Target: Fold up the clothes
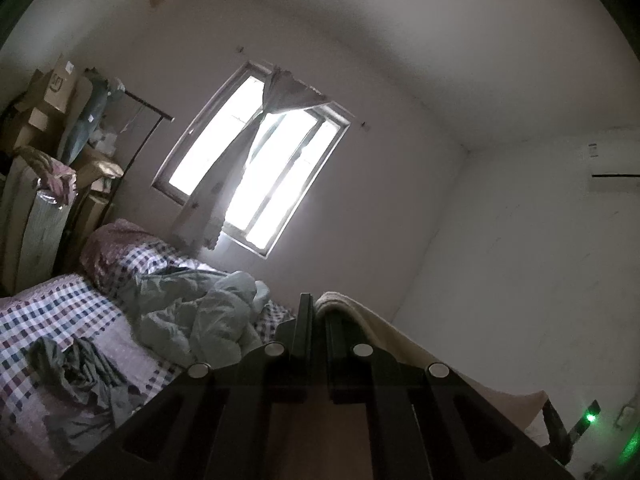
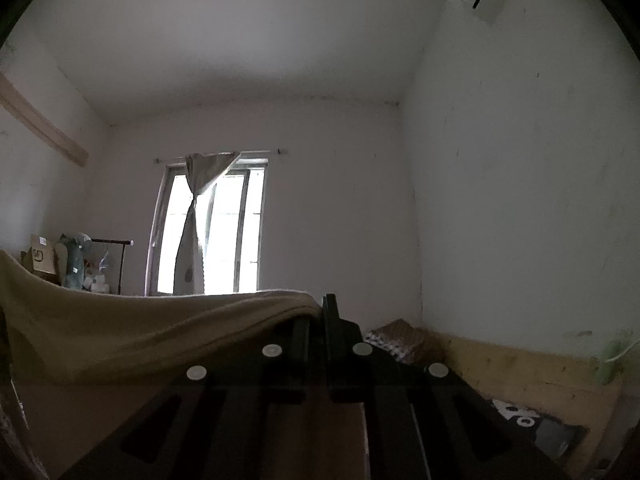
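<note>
**Cream garment held up between two closed grippers**

The left gripper [image 1: 318,312] is clamped on one edge of a cream garment [image 1: 372,320], and the right gripper [image 2: 322,312] is clamped on its other edge [image 2: 160,328]. The cloth hangs stretched between them, above the bed [image 1: 52,312].

I think the main risk is a slip: each grip takes only a thin edge of cloth, so a strong pull apart could drag it out of one jaw. If one side sinks, the fold will also come out crooked.

The left wrist view shows the checked bed with a pale crumpled quilt [image 1: 208,320] and a dark garment [image 1: 80,368] waiting. The right wrist view hides these behind the cloth, but it shows the wooden bed frame [image 2: 520,364] by the wall.
</note>
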`<state>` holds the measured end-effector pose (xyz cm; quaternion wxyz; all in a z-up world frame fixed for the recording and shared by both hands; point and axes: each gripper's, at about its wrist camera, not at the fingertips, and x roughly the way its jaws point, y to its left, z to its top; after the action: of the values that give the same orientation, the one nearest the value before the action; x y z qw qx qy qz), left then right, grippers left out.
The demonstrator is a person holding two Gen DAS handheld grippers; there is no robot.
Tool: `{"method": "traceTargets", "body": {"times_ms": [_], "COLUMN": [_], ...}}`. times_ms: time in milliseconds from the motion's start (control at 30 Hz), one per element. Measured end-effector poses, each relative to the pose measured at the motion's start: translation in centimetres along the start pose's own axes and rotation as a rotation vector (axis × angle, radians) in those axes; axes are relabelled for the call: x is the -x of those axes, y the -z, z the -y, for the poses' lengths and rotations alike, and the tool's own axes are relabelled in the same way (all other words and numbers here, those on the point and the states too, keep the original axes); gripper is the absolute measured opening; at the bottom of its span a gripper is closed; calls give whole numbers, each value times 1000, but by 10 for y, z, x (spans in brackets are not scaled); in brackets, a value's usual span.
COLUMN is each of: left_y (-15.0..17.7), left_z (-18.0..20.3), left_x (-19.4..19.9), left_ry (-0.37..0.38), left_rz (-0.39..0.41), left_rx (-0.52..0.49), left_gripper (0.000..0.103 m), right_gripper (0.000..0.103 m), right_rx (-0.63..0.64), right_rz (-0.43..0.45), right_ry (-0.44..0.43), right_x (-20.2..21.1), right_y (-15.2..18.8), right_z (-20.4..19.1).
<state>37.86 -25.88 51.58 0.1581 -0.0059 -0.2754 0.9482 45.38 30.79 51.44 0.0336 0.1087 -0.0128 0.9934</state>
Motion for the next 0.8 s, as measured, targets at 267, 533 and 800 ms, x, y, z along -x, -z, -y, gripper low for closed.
{"method": "traceTargets", "body": {"times_ms": [267,533,800], "left_y": [7,12,15], "left_z": [-6,-12,-39], "left_x": [7,3,-72], "left_ry": [-13,-23,-119], "left_rz": [5,1,-67], "left_rx": [0,6,11], "left_gripper": [4,4,4], "right_gripper": [4,5,5], "right_rx": [11,8,2], "right_rz": [-38,-45,-114], "right_ry": [-6,-4,-26], "right_x": [-8,-2,-59], "right_y": [15,22,40], "right_z": [-3,-6,-16]}}
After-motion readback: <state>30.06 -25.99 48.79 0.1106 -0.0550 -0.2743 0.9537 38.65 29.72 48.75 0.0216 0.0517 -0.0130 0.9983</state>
